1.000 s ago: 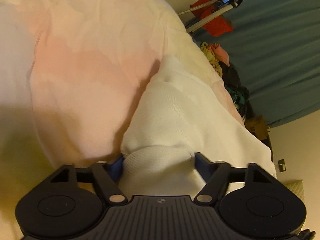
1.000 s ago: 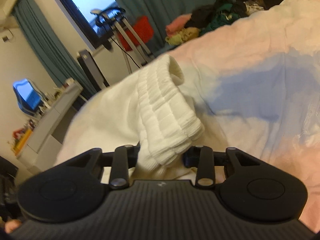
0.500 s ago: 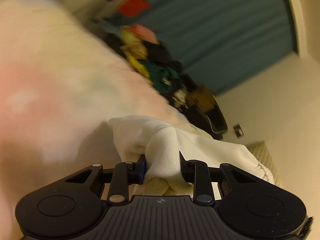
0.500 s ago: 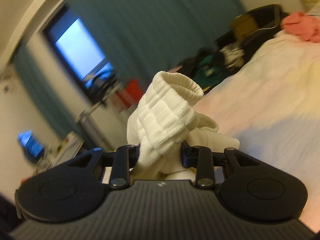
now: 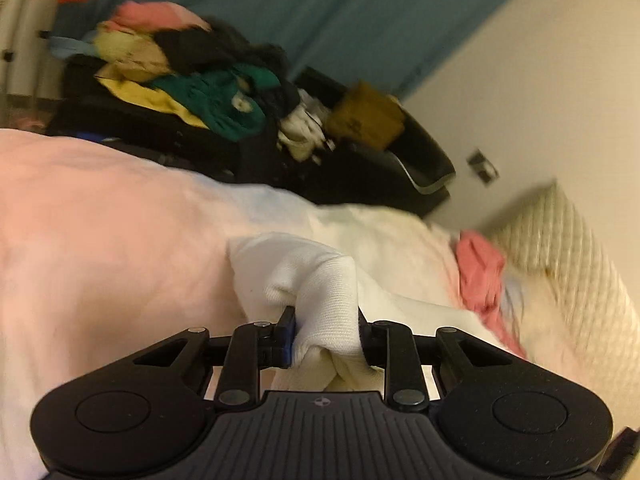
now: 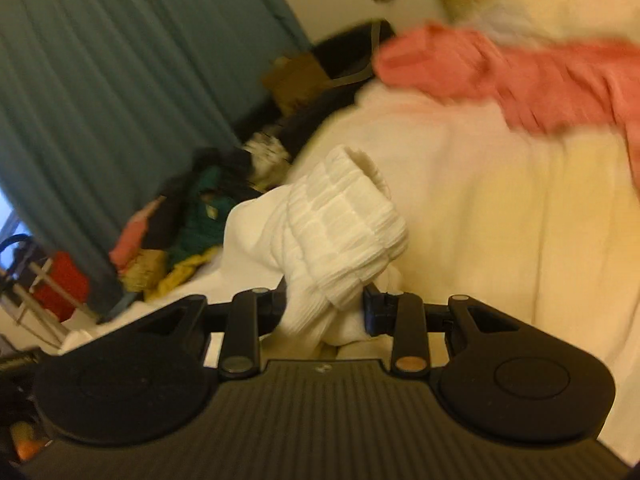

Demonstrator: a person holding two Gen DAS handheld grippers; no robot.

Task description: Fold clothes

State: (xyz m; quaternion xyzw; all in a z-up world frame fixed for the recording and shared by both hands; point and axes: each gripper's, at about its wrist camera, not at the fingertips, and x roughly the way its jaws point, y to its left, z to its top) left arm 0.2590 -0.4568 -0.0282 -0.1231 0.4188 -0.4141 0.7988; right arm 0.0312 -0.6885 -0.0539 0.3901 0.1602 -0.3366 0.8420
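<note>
A white garment (image 5: pixel 320 280) with ribbed cuffs is held by both grippers above the pale bedspread (image 5: pixel 100 240). My left gripper (image 5: pixel 326 336) is shut on a bunched fold of the white fabric, which trails off to the right over the bed. My right gripper (image 6: pixel 326 304) is shut on a ribbed white cuff (image 6: pixel 344 220) that stands up between its jaws. The rest of the garment hangs below and is mostly hidden by the gripper bodies.
A pink garment (image 5: pixel 482 276) lies crumpled on the bed near a knitted cream pillow (image 5: pixel 560 248); it also shows in the right wrist view (image 6: pixel 520 80). A pile of mixed clothes (image 5: pixel 192 76) sits on a dark case beside the bed, before teal curtains (image 6: pixel 120 80).
Both grippers closed tighter on the white garment, lifted it off the bed and swung toward the pillow end. The pink garment came into view.
</note>
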